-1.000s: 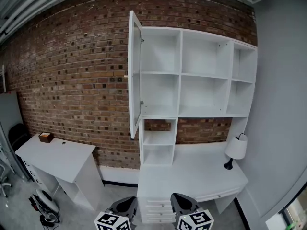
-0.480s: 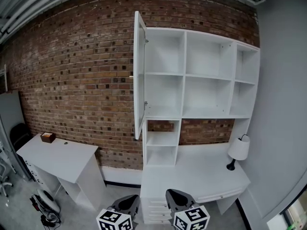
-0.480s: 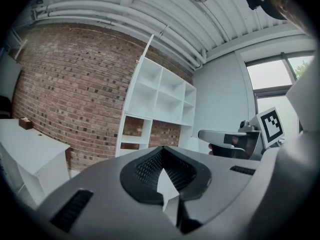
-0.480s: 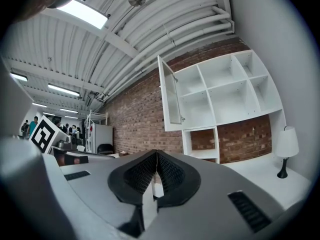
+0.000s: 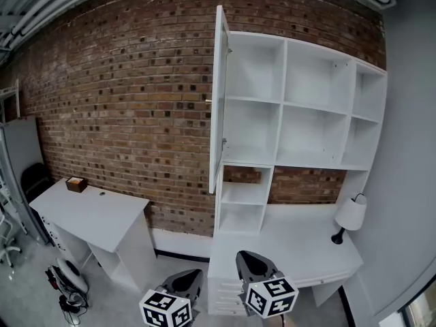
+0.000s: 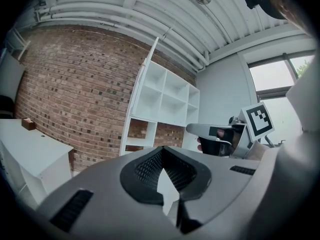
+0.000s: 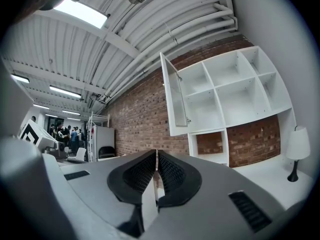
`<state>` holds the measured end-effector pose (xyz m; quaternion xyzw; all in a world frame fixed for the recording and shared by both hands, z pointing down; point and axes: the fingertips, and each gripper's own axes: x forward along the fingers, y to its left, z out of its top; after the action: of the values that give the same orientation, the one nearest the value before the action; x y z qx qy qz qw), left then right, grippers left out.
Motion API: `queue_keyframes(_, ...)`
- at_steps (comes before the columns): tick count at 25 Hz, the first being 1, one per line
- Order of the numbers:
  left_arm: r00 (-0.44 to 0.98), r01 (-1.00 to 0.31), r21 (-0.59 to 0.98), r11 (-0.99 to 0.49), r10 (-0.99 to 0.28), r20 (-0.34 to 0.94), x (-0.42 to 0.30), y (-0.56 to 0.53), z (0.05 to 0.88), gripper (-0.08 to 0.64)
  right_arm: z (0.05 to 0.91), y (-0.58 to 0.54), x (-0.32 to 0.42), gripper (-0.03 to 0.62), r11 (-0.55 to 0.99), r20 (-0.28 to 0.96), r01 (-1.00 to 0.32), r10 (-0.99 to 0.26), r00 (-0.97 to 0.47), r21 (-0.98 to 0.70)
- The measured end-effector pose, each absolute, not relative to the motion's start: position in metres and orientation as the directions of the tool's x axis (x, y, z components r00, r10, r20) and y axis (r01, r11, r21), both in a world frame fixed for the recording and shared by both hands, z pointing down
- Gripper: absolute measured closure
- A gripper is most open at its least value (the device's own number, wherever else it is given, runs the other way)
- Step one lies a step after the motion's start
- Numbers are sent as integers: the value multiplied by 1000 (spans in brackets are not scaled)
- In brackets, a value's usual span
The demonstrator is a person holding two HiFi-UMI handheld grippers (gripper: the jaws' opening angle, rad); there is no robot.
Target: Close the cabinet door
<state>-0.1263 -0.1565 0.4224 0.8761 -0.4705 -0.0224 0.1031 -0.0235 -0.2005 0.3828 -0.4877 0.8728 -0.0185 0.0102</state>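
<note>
**Head view.** We list a white cabinet (image 5: 300,107) of open compartments on a brick wall (image 5: 122,101). Its door (image 5: 218,101) is hinged at the left edge, swung fully out and seen edge-on, with a small knob (image 5: 207,101) on its outer face. Below stands a white bench (image 5: 300,251) with a lamp (image 5: 351,216) at its right end. A second bench (image 5: 88,210) to the left carries a small box (image 5: 76,184). We also list the left tongs (image 5: 193,276) and right tongs (image 5: 246,259), low in frame and well apart from the door.

**Left gripper view.** We record the pads meeting at the tip with nothing between them: closed and empty. The door stands ahead, up and to the left. The right tongs sit alongside at the right.

**Right gripper view.** The pads are together and nothing is held. The door is ahead and above, standing out from the cabinet's left column.

**Hazards, as we judge them.**
- The closing is not begun, and the door has its whole swing to go.
- Closed tongs offer only a narrow tip, which may slip off if pushed on the thin edge or beside the knob.
- A hard shove may slam the door and let it bounce open.
- A push close to the hinges may barely move it.
- The bench stands between us and the cabinet, so the reach is long.
</note>
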Motion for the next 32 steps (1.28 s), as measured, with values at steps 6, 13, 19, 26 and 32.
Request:
queue_keyframes(6,531,-836,201,-511,-846,59,-136,-172,422,554,380,-229,-36,561,534,-13,-844,-845,-534,-53)
queue_keyframes(13,497,-859,180,-480,-866,59,-137,-197,417,554,365,-284,-52,448,555,-30,-831,-832,-555,-31)
queue_keyframes(19,460,-877,184,-444,-886,54,-127,-233,421,554,342,-354,-71,397,579,-41,-815,-815,-578,6)
queue_keyframes(26,421,-896,179,-406,-905,57,-124,-259,423,553,319,-427,-97,366,563,-53,-826,-824,-564,36)
queue_keyframes(32,399,-908,173,-381,-914,81,-133,-268,431,554,320,-459,-108,357,531,-57,-846,-845,-532,46)
